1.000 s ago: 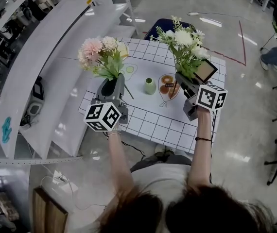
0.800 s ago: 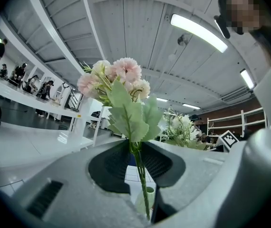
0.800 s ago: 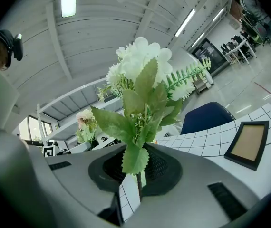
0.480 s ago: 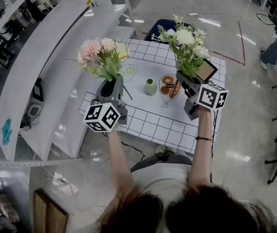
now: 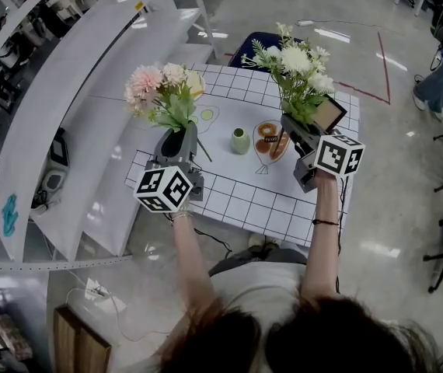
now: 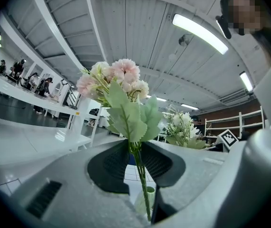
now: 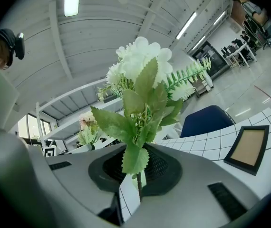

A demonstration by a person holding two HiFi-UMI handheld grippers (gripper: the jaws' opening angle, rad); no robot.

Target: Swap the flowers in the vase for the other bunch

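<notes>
Over the table's left side, my left gripper (image 5: 178,135) is shut on the stems of the pink bunch (image 5: 159,90), which it holds upright. In the left gripper view the thin green stems (image 6: 140,175) run between the dark pads below the pink blooms (image 6: 114,80). My right gripper (image 5: 291,127) is shut on the stem of the white bunch (image 5: 299,70), upright over the table's right side. The right gripper view shows that stem (image 7: 139,186) pinched under the white blooms (image 7: 142,63). The small green vase (image 5: 240,139) stands between the two grippers with nothing in it.
A checked cloth covers the table (image 5: 245,200). A plate with pastries (image 5: 269,138) sits right of the vase and a picture frame (image 5: 329,113) lies behind the right gripper. A blue chair (image 5: 254,40) stands at the far side and white shelving (image 5: 89,92) along the left.
The left gripper and its pink bunch have edged slightly away from me. The right gripper and white bunch have stayed put.
</notes>
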